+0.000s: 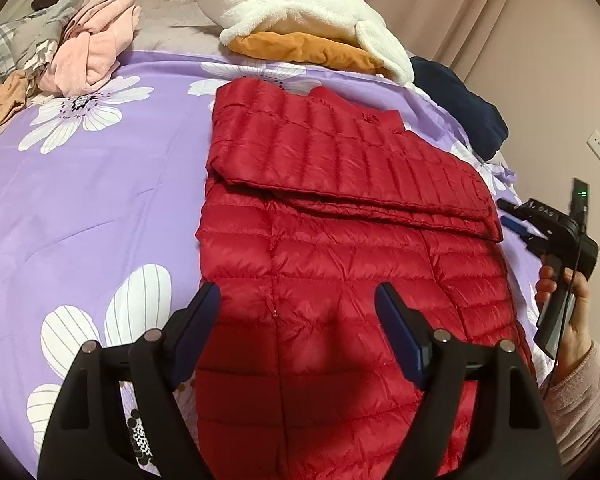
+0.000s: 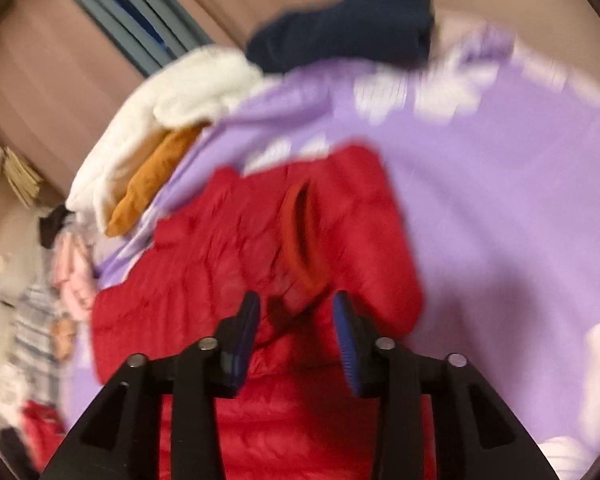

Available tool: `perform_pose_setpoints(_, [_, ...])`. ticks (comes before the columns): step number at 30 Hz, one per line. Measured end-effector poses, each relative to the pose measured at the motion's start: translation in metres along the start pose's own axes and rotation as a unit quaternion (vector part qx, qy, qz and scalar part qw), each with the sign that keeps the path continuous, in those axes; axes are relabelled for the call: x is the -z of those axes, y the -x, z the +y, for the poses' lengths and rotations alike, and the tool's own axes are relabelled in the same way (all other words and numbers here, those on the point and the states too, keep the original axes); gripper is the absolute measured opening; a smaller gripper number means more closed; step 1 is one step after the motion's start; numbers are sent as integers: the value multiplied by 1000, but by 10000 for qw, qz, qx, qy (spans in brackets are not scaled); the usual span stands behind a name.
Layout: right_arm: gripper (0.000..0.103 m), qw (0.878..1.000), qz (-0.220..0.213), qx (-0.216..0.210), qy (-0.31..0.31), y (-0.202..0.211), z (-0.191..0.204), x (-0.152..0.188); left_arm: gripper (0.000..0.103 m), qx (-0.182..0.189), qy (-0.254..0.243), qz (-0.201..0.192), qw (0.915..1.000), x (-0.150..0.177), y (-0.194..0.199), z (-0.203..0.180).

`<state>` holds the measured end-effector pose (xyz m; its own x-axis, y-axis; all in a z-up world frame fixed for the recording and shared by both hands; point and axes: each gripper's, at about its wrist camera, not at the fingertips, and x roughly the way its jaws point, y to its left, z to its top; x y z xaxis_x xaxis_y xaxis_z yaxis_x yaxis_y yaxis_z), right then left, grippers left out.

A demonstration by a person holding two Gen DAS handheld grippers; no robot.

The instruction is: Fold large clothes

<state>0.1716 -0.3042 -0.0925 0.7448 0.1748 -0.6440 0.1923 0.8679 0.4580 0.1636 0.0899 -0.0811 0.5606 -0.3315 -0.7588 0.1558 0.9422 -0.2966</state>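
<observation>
A red quilted down jacket (image 1: pixel 340 240) lies flat on the purple flowered bedspread (image 1: pixel 80 200), with a sleeve folded across its upper part. My left gripper (image 1: pixel 298 304) is open and empty, hovering over the jacket's lower half. My right gripper (image 1: pixel 518 220) shows in the left wrist view at the jacket's right edge, held in a hand. In the blurred right wrist view the right gripper (image 2: pixel 296 312) is open above the jacket (image 2: pixel 220 260), near its orange-lined collar (image 2: pixel 300 236).
Pink and grey clothes (image 1: pixel 88 52) are piled at the far left. A white fleece (image 1: pixel 300 12) lies on an orange garment (image 1: pixel 308 50) at the far edge. A navy garment (image 1: pixel 460 104) lies at the right. Curtains hang behind.
</observation>
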Motion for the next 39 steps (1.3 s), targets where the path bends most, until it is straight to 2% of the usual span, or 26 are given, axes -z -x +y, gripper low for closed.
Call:
perform_pose_setpoints(3, [39, 9973, -169, -402, 586, 3, 22, -1, 80, 38, 27, 14, 10000, 1, -1, -2])
perform_pose_setpoints(6, [39, 9929, 9, -496, 1078, -15, 44, 2, 80, 63, -1, 59, 10000, 3, -3, -7])
perform_pose_setpoints(9, [39, 9881, 940, -7, 1215, -67, 45, 11, 80, 59, -54, 116, 9999, 6, -5, -12])
perform_pose_setpoints(11, [39, 9872, 1104, 34, 1148, -77, 40, 16, 80, 47, -48, 145, 9999, 8, -4, -12])
perform_pose_setpoints(16, [39, 9906, 987, -344, 884, -33, 28, 12, 80, -40, 106, 153, 9998, 16, 8, 1])
perform_pose_setpoints(20, [55, 9923, 888, -510, 696, 15, -2, 24, 80, -183, 280, 163, 9993, 27, 19, 15])
perform_pose_setpoints(22, [58, 9927, 932, -490, 594, 31, -19, 36, 81, -164, 477, 218, 9985, 36, 24, 26])
perform_pose_setpoints(25, [58, 9930, 1050, -291, 447, 51, -47, 54, 82, -26, 873, 336, 9956, 51, 28, 45])
perform_pose_setpoints(27, [58, 9923, 1168, -310, 281, 58, -62, 64, 82, 121, 1167, 432, 9921, 63, 29, 56])
perform_pose_setpoints(32, [58, 9863, 1516, -609, -236, 68, -94, 94, 82, 646, 1737, 647, 9805, 89, 26, 68])
perform_pose_setpoints(39, [58, 9741, 1813, -1268, -463, 71, -90, 117, 86, 1050, 2028, 582, 9718, 106, 34, 66])
